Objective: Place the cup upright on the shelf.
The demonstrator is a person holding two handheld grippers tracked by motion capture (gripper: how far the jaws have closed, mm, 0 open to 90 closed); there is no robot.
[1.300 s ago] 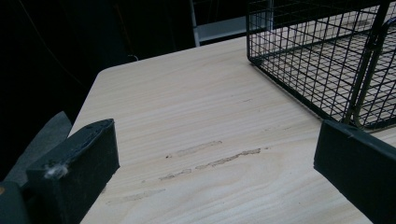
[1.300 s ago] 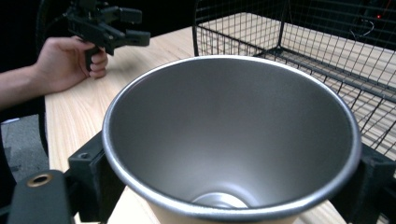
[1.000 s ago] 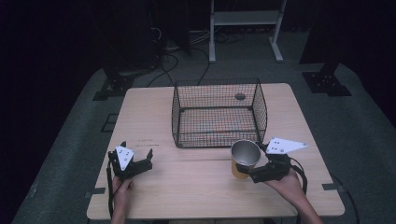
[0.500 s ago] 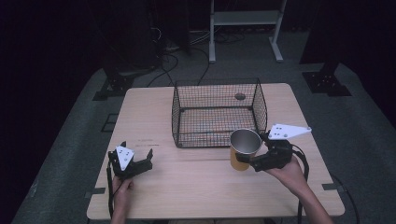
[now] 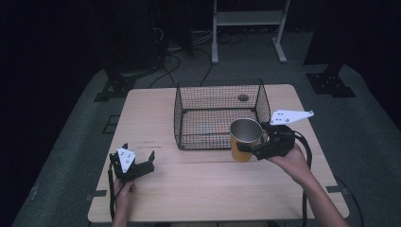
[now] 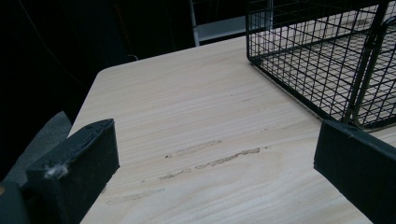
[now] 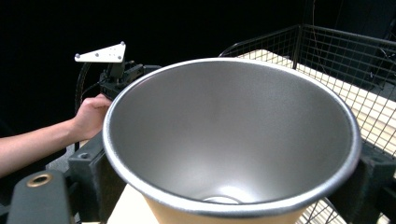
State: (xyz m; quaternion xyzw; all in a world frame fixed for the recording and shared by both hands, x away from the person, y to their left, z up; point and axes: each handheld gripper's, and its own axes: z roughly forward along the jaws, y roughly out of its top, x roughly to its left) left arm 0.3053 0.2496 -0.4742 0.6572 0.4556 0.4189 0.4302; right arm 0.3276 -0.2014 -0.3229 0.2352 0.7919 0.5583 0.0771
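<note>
my right fingers (image 5: 247,147) clamp the cup (image 5: 245,139) at mid-frame, just before the basket (image 5: 218,115) — stiff, light, slick metal, best squeezed low on its body — left fingers (image 5: 138,161) gape empty.

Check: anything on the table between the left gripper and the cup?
Nothing: the high view shows bare wooden table between the left gripper and the cup.

My right gripper (image 5: 247,146) lifts the metal cup (image 5: 244,139) off the table and carries it up and farther, so it now hangs just at the wire basket's (image 5: 218,115) near right corner.
</note>
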